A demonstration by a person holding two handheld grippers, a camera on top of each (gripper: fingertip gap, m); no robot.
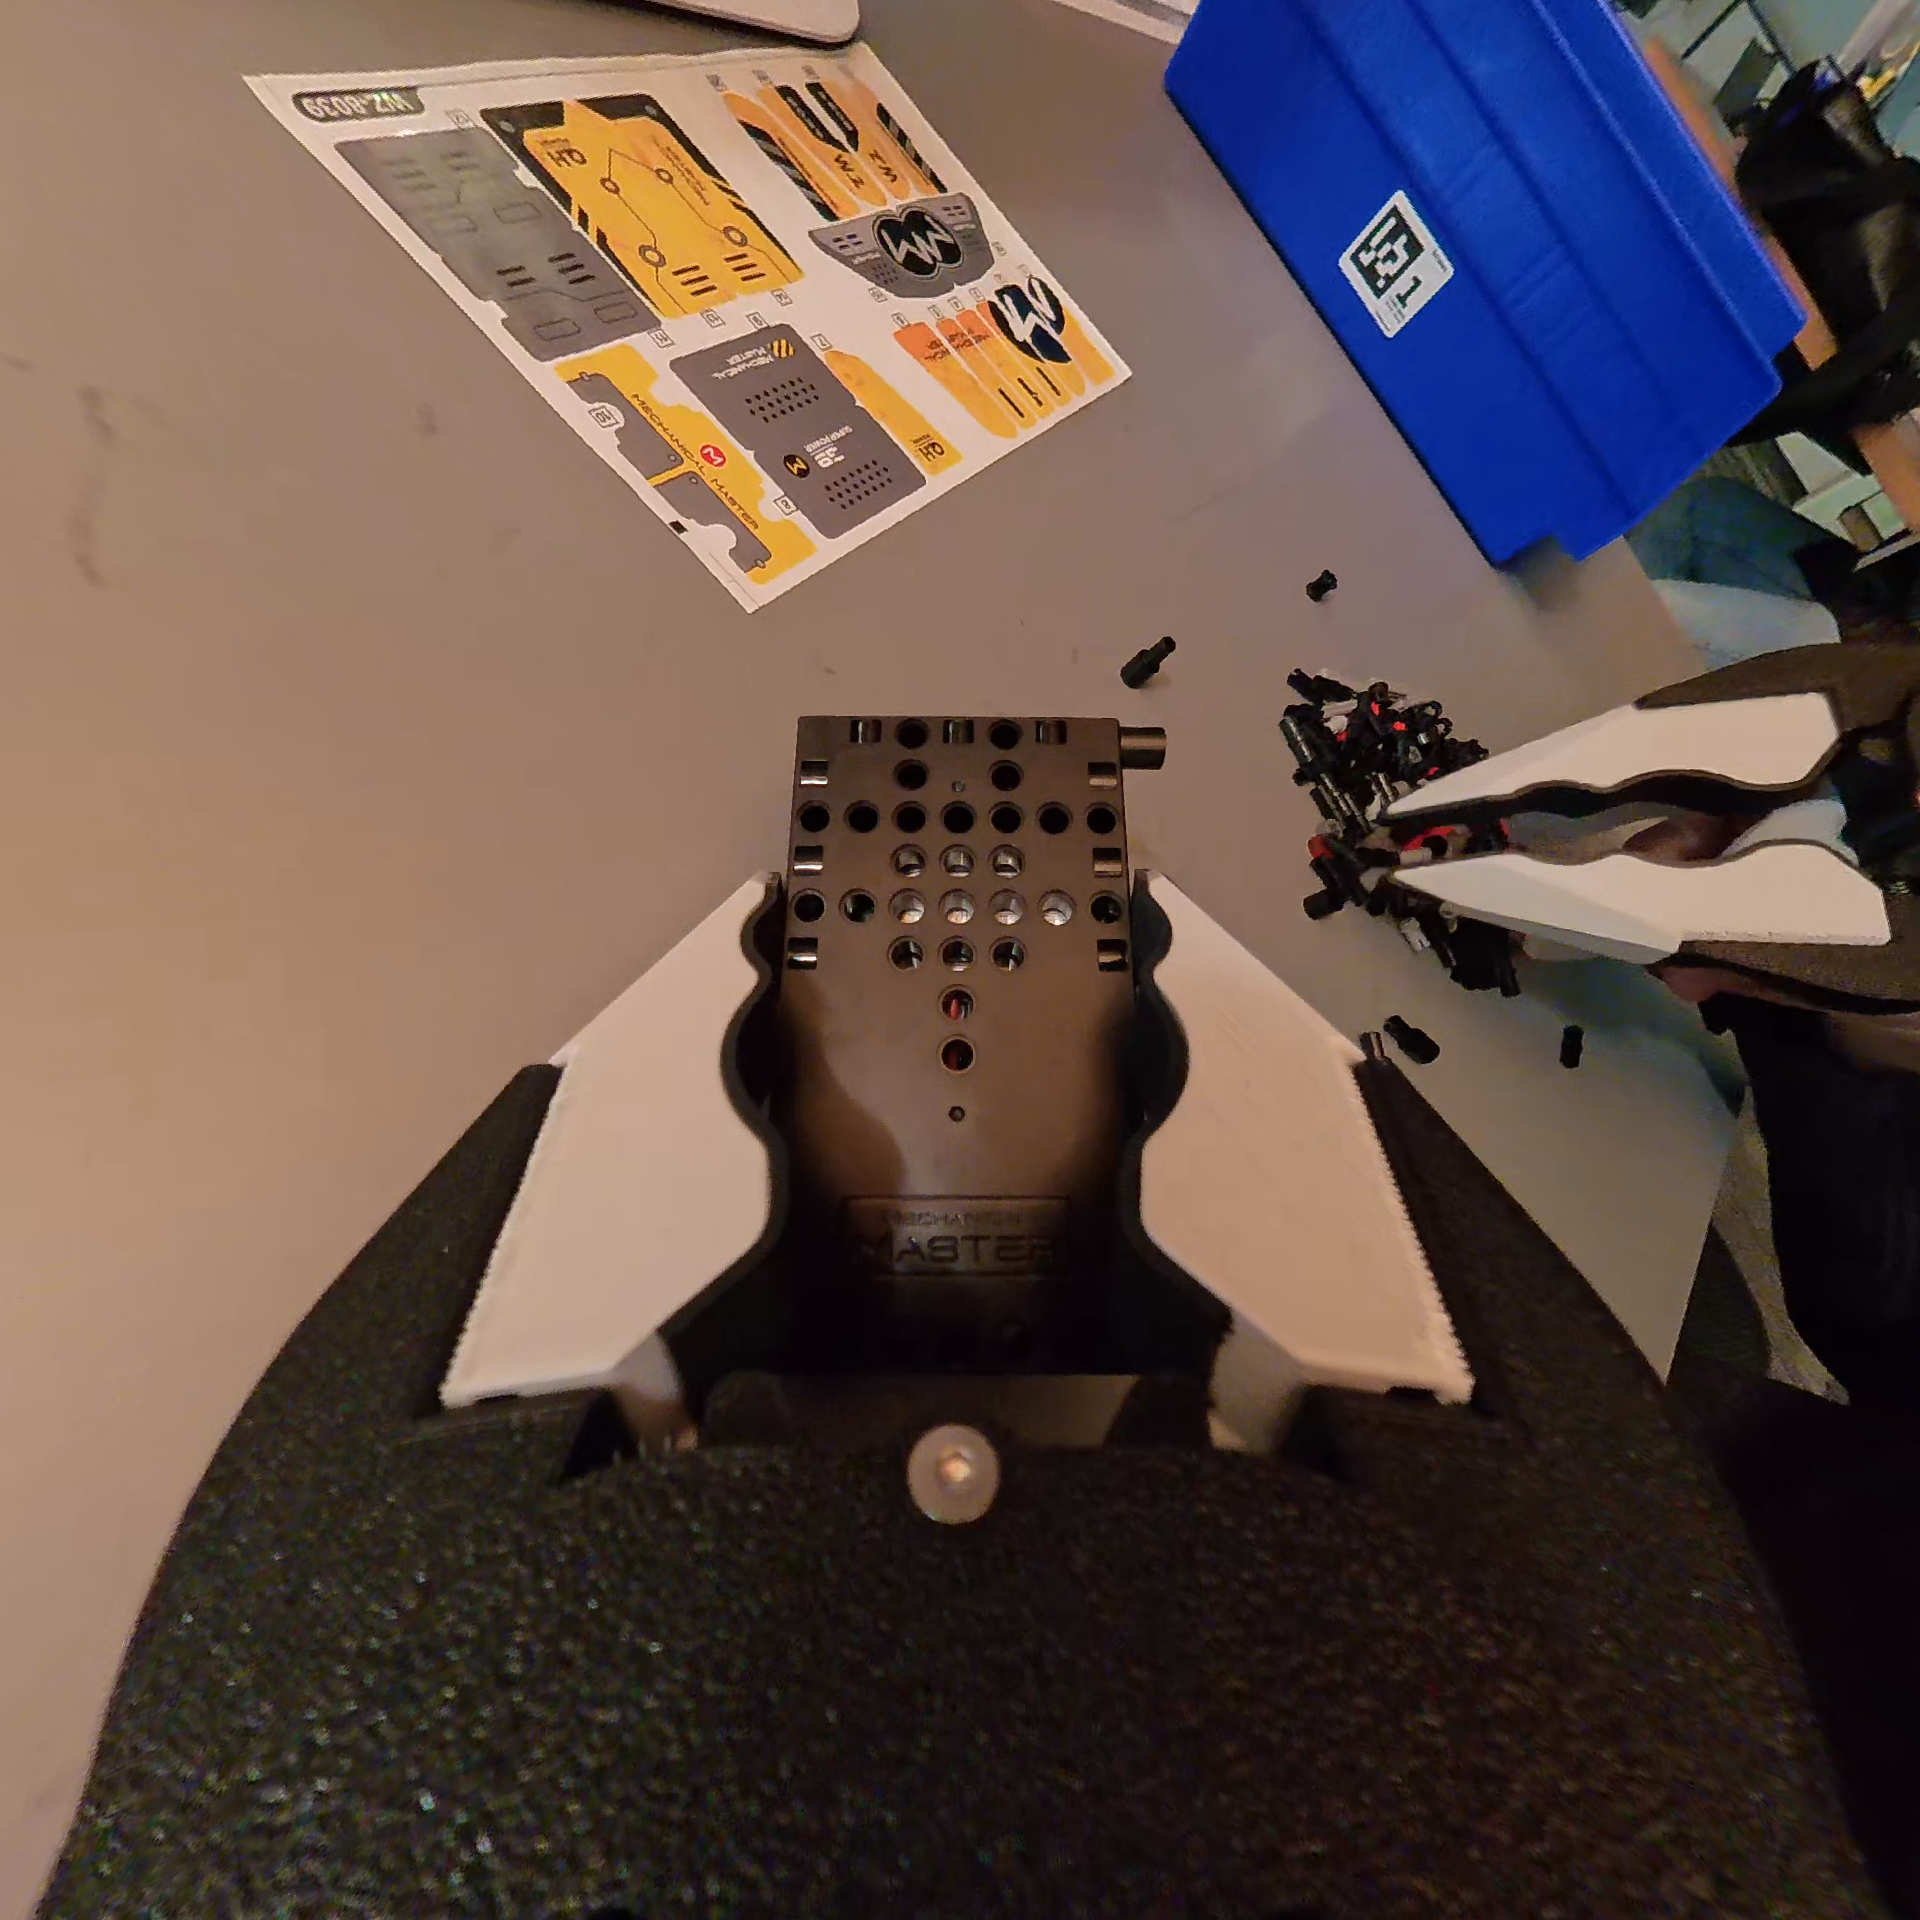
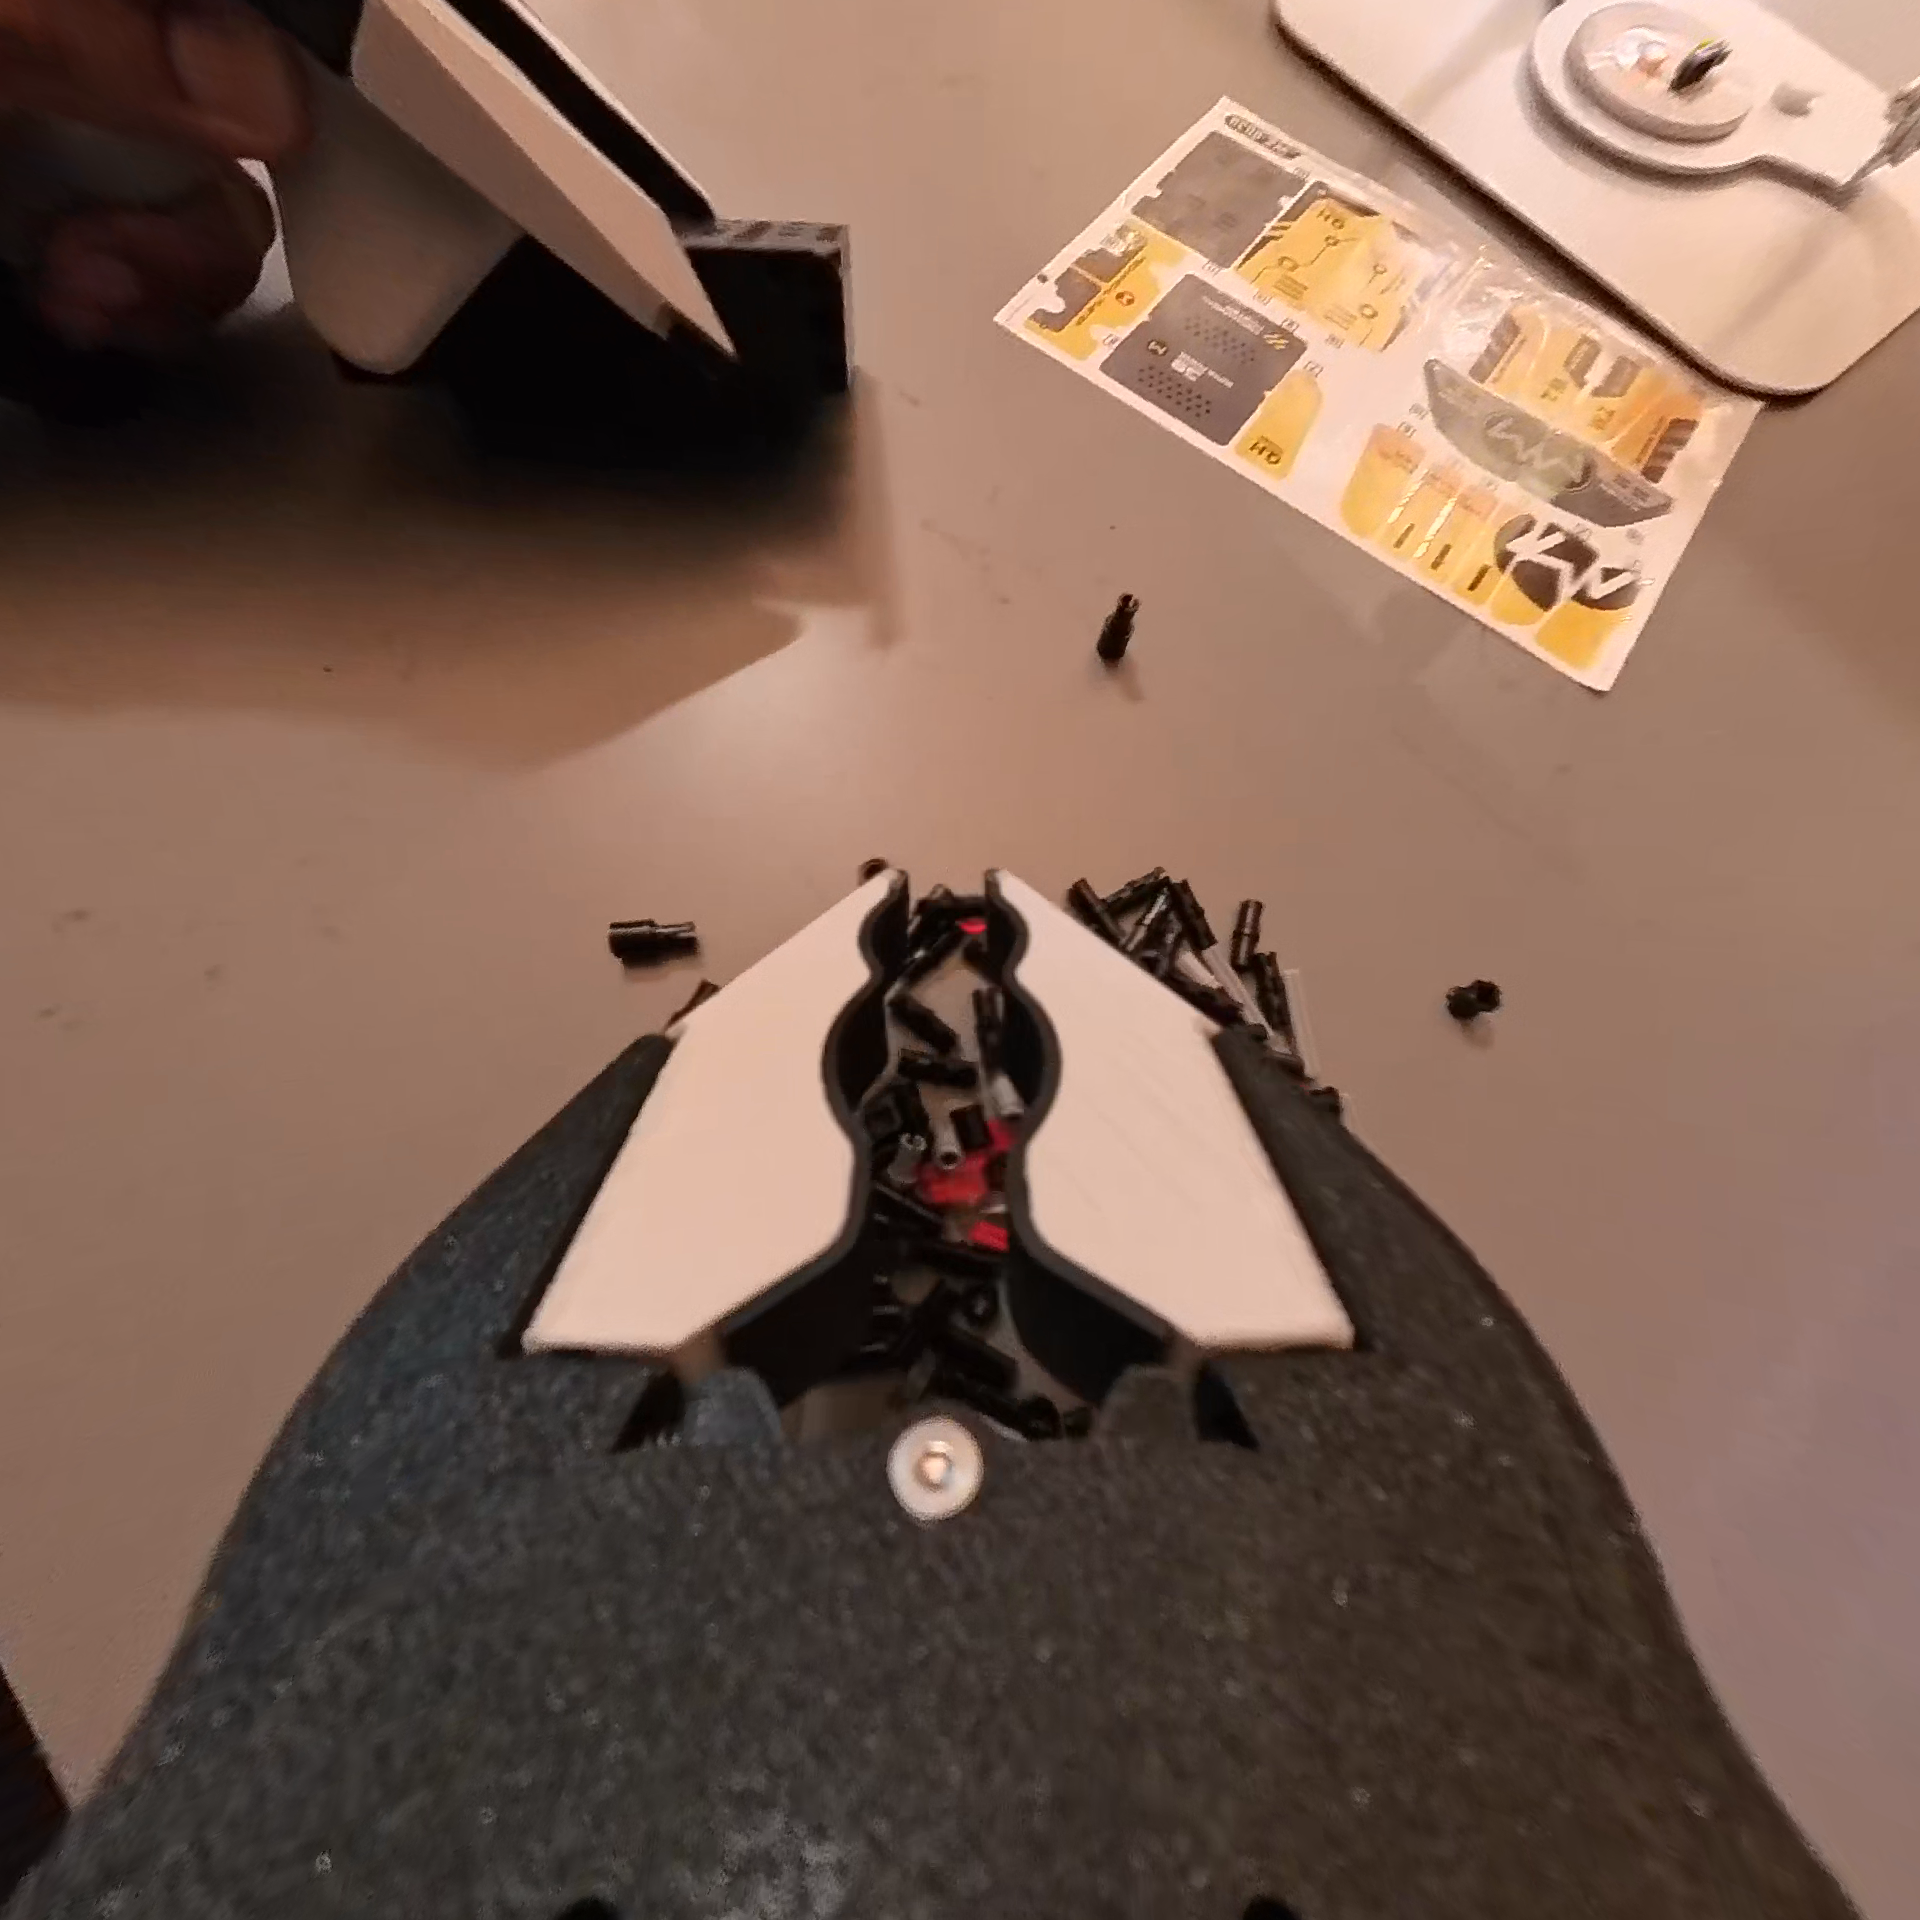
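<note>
**Left gripper clamped on perforated block; right gripper over pin pile**

Sticker sheet [image 1: 686, 312] lies flat on the grey counter [image 1: 260, 727], far left. A white stand base [image 2: 1621, 177] sits beyond it, its near corner over the sheet's far edge.

Left gripper [image 1: 956, 904]: fingers set wide, one on each long side of a black block [image 1: 956, 935] with rows of round holes. Both fingers touch the block's sides. A short peg [image 1: 1143, 746] projects from the block's far right corner. The block rests on the counter.

Two loose black pins [image 1: 1147, 661] lie apart, just beyond the block.

Right gripper [image 2: 940, 883]: fingers nearly closed, a narrow gap at the tips, lowered into a pile of pins [image 1: 1351, 810], black with some red. Whether a pin is gripped cannot be told; the tips are blurred.

Blue bin [image 1: 1486, 260] stands at far right, well apart from the pile, bearing a square marker.
</note>
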